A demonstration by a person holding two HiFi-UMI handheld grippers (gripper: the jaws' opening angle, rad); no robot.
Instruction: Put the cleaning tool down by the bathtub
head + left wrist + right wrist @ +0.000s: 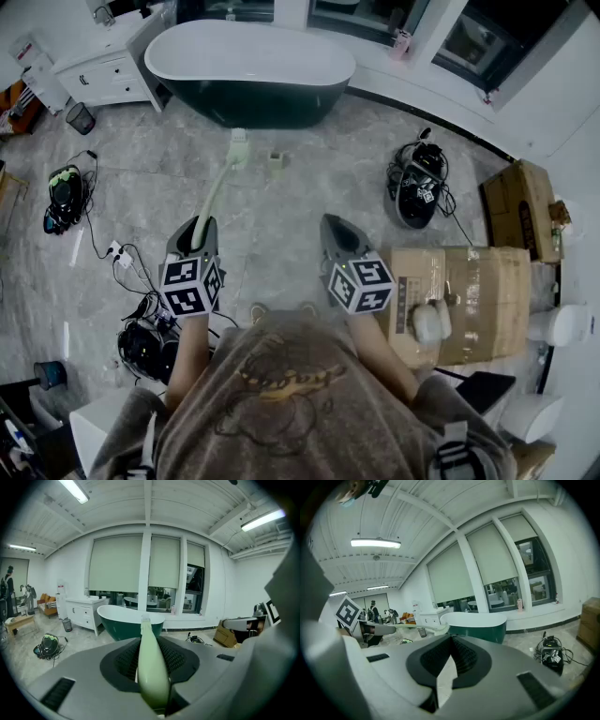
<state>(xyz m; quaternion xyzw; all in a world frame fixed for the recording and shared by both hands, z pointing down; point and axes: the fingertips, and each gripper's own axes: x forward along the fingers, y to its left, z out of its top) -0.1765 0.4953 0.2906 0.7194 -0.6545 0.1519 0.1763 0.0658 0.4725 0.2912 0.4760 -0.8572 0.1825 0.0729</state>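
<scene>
By the windows, bathtub [248, 70]: dark green shell, white interior.
Cleaning tool [217, 186]: pale green, long slim handle, small head pointed toward the bathtub, short of it.
Left gripper [199, 225]: clamped on tool handle.
Right gripper [330, 225]: closed, empty.

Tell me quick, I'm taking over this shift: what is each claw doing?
Left claw: closed on the cleaning tool.
Right claw: closed, nothing in it.
</scene>
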